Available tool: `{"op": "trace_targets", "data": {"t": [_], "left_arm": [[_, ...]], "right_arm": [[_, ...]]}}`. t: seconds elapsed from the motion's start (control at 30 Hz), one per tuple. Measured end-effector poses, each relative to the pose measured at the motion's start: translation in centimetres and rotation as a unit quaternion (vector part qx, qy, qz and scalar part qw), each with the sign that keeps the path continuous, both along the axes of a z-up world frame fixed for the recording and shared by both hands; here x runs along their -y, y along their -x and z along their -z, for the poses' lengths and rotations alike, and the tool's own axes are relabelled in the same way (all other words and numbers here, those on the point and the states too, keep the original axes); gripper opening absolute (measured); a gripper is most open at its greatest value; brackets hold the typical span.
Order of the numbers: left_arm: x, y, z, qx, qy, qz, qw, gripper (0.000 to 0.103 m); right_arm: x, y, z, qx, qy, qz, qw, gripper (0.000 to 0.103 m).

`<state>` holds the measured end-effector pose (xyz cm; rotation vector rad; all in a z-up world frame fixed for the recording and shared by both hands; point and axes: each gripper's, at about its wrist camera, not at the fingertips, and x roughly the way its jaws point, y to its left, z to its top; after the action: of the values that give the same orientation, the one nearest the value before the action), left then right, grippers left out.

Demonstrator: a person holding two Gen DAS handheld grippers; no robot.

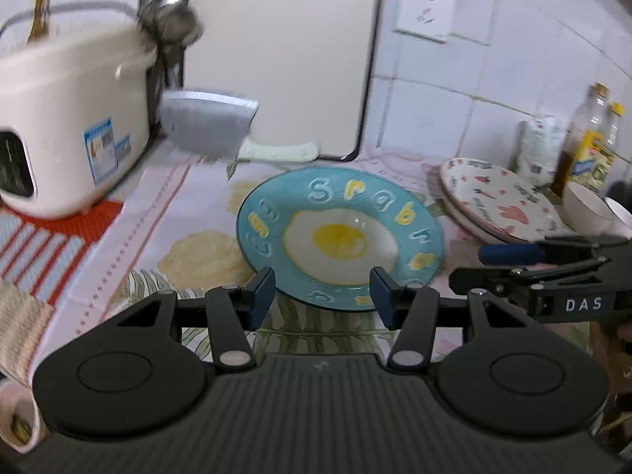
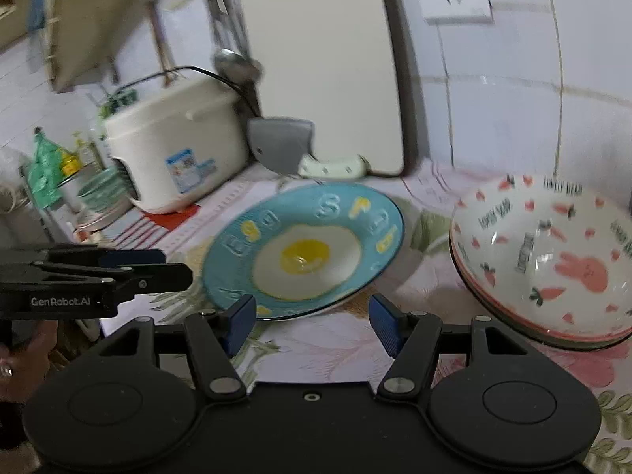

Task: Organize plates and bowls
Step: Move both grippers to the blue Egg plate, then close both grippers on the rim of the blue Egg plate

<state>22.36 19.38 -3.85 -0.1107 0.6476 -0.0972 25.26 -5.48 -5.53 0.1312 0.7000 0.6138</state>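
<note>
On the floral cloth, both grippers, left gripper [image 1: 322,296] and right gripper [image 2: 310,322], are hovering half-open and empty; best approaching the blue egg plate [image 1: 339,233] at six o'clock, low under its rim.

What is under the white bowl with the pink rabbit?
Under the rabbit bowl, rims of more stacked dishes show; their number and insides are hidden. Below is the floral cloth.

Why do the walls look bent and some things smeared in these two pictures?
Left wrist view: the fisheye lens bows the tile lines, and the rice cooker and cleaver are motion-smeared. Right wrist view: the same bending, the blue egg plate is slightly blurred, and glare shines in the rabbit-print bowl.
</note>
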Motion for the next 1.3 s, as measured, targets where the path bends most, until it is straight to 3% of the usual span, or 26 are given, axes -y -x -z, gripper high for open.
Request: {"op": "trace_targets", "data": {"t": [0.23, 0.4, 0.53, 0.63, 1.07, 1.2, 1.3], "left_arm": [[-2.1, -3.4, 2.5, -0.039, 0.032, -0.054, 0.9973, 0.05], [-2.5, -4.4, 3.3, -0.045, 0.034, -0.06, 0.9966, 0.047], [-2.3, -5.0, 3.6, -0.045, 0.037, -0.048, 0.9971, 0.033], [-2.3, -5.5, 3.9, -0.046, 0.033, -0.049, 0.9972, 0.021], [-2.4, -5.5, 4.6, -0.03, 0.054, -0.066, 0.9959, 0.019], [-1.9, -4.8, 4.6, -0.026, 0.047, -0.066, 0.9964, 0.018], [-1.5, -3.8, 4.2, -0.028, 0.041, -0.057, 0.9972, 0.019]], "right_arm": [[-0.7, -3.0, 1.9, -0.055, -0.021, 0.022, 0.998, 0.065], [-1.2, -4.1, 2.9, -0.076, -0.032, 0.029, 0.996, 0.054], [-1.4, -4.6, 3.4, -0.085, -0.044, 0.034, 0.995, 0.037], [-1.4, -4.9, 3.5, -0.089, -0.049, 0.04, 0.994, 0.035], [-1.9, -5.8, 3.9, -0.057, -0.027, 0.043, 0.997, 0.033], [-2.4, -4.9, 3.6, -0.034, 0.006, 0.038, 0.999, 0.033], [-1.8, -4.2, 3.6, -0.037, 0.004, 0.036, 0.999, 0.033]]}}
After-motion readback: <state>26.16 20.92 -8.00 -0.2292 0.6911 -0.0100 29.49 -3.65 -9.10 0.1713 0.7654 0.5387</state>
